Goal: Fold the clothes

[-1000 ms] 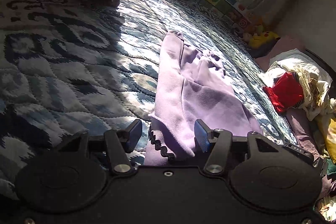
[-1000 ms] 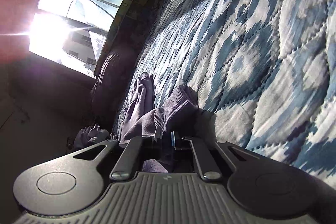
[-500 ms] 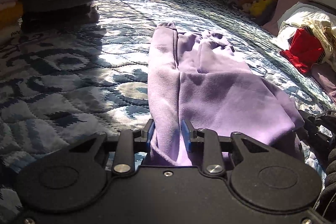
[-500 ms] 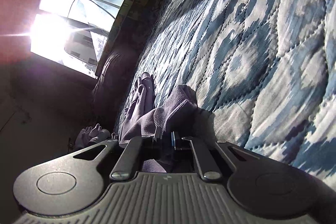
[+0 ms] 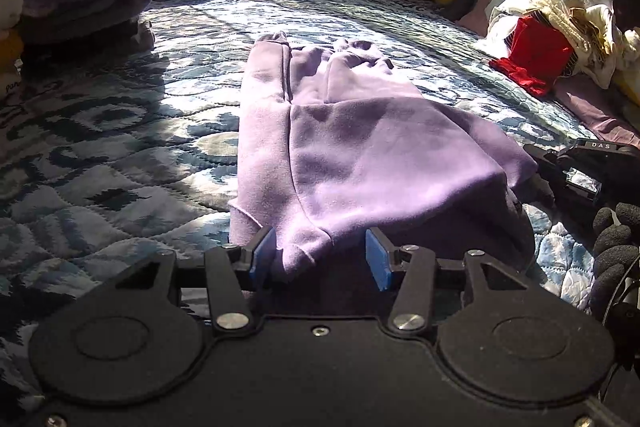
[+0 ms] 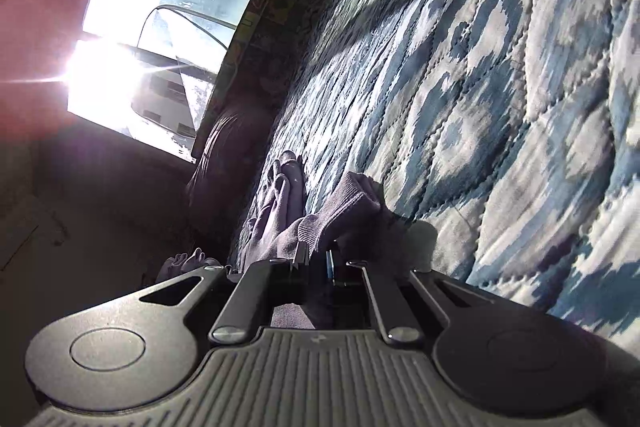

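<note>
Folding purple garment [image 5: 360, 147], lying lengthwise on quilted bed [image 5: 120, 155]. Left claw [image 5: 320, 259] released, pads either side of near hem. Right claw [image 6: 318, 261] clenched on ribbed cuff [image 6: 340, 207]. Advise regripping hem squarely before lifting evenly.

The left gripper [image 5: 320, 259] is matte black, with blue pads [image 5: 262, 257], silver pivot screws and two round discs. The right gripper [image 6: 318, 261] has a ribbed grey plate behind its fingers.
</note>
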The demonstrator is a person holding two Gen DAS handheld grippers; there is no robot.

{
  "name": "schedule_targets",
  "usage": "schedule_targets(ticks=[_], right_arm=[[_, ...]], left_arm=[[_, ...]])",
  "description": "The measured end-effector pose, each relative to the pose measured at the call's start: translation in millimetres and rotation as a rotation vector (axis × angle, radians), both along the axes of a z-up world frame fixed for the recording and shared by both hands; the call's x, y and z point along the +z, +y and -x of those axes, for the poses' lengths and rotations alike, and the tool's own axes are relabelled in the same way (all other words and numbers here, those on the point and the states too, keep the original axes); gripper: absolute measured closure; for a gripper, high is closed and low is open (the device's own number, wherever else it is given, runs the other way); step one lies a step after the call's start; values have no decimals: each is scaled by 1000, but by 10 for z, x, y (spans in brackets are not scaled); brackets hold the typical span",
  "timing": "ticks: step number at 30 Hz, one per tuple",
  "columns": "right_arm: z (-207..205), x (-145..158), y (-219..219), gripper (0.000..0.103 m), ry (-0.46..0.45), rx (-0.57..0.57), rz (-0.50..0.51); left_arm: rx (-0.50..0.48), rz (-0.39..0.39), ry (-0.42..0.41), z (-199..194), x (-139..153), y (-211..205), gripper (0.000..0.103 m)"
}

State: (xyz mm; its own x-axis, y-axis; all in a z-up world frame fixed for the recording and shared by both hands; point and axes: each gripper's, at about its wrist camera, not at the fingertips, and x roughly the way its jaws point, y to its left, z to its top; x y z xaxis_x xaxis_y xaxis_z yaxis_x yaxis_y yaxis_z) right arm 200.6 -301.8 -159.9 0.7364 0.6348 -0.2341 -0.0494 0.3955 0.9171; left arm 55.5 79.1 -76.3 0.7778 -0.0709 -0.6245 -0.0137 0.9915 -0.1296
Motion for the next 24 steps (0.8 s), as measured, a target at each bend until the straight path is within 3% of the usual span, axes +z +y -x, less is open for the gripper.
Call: schedule_targets(ticks=[6,10,13,15,18,22,24], right_arm=[[-33,-9,20,93,-13,12,-5],[-46,1,28,93,-21,16,0],[-11,-1,4,93,-25,14,0],[-3,7,-1,93,-32,16,0],[-16,55,2,94,-60,25,15],[-73,192,-84,94,-123,13,29],[-124,202,-142,94,-130,3,31]], left_arm=[[-104,-11,-25,307,297,119,55],[-196,-225,18,391,214,19,56],[-192,-291,22,343,86,-14,62],[-168,-371,17,283,7,-75,79],[-173,-450,10,234,-46,-179,88],[-230,-571,8,255,-71,-338,92],[-255,-591,25,237,-152,-369,92]])
